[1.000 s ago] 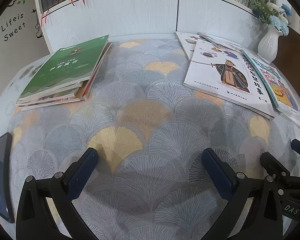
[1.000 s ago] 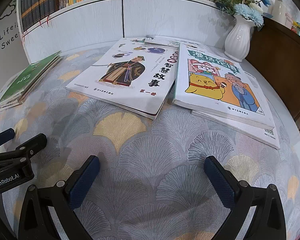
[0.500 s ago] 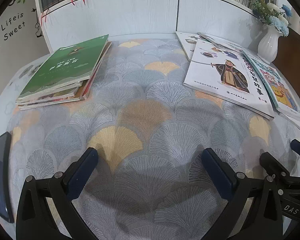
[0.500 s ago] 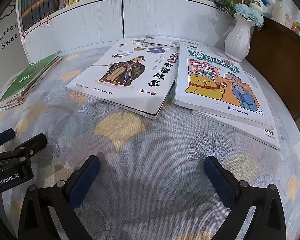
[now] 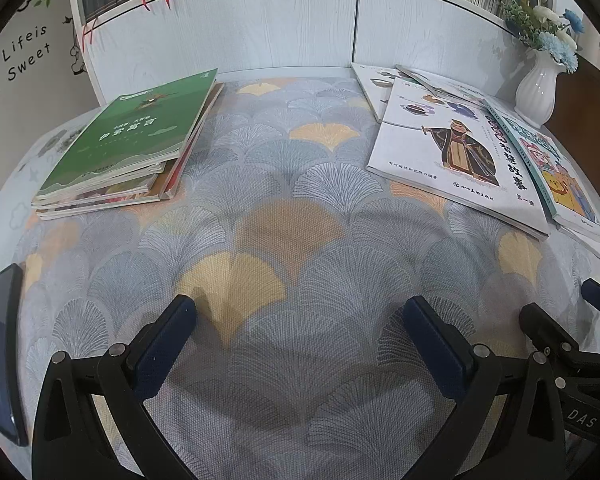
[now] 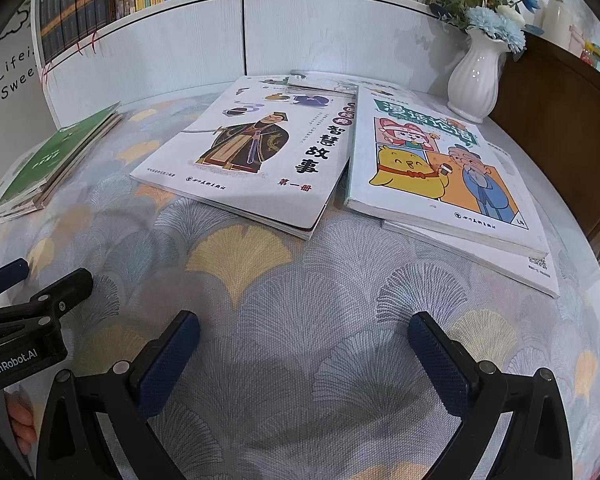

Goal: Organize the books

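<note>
White book (image 6: 256, 160) hides titles beneath, apparently several

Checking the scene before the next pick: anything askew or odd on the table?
Yes. The white robed-figure book lies crooked, its right edge propped on the cartoon book, with more books fanned loosely behind. The green-topped stack is fairly squared. Both claws are open and empty.
</note>
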Demonstrator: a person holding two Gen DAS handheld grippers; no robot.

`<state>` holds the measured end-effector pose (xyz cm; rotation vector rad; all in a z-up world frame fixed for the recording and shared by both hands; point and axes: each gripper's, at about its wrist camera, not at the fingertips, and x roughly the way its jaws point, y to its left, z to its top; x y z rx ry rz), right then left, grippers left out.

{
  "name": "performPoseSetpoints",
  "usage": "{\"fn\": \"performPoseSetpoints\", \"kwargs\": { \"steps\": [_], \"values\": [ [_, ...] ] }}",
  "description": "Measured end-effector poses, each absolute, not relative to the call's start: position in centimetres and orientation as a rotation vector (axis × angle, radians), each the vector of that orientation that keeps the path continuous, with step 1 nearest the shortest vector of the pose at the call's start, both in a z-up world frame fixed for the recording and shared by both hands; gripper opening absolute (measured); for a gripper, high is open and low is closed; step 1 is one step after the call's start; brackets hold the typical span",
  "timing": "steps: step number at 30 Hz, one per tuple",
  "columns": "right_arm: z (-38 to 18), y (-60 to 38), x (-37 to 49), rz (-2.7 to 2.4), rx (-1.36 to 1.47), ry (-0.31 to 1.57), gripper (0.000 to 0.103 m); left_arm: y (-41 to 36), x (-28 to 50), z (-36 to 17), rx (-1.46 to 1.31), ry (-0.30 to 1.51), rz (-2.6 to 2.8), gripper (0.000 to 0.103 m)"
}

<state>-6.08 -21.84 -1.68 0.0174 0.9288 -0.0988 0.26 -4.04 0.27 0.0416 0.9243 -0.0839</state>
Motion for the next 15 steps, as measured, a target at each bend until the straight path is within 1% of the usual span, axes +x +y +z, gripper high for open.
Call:
{"fn": "performPoseSetpoints", "kwargs": {
  "steps": [2, 7, 12, 15],
  "values": [
    [-1.69, -21.88, -5.91, -0.097, 0.02, 0.937, 0.103, -4.07, 0.39, 0.28, 0.041, 0.933, -0.08, 0.103],
    [-1.25, -22.11, -5.09, -0.018, -0.002, 1.08, 0.103, -3.84, 0.71, 0.3, 0.041, 0.966, -0.103, 0.103],
    [-1.42, -22.11, -5.68, 0.021, -0.028, 1.069, 0.103, -3.97, 0.65, 0.35, 0.03, 0.988, -0.081, 0.103],
    [-1.38, -22.16, -5.26, 0.036, -0.031, 1.121, 0.103, -4.03, 0.57, 0.34, 0.027, 0.991, -0.079, 0.103]
  ]
}}
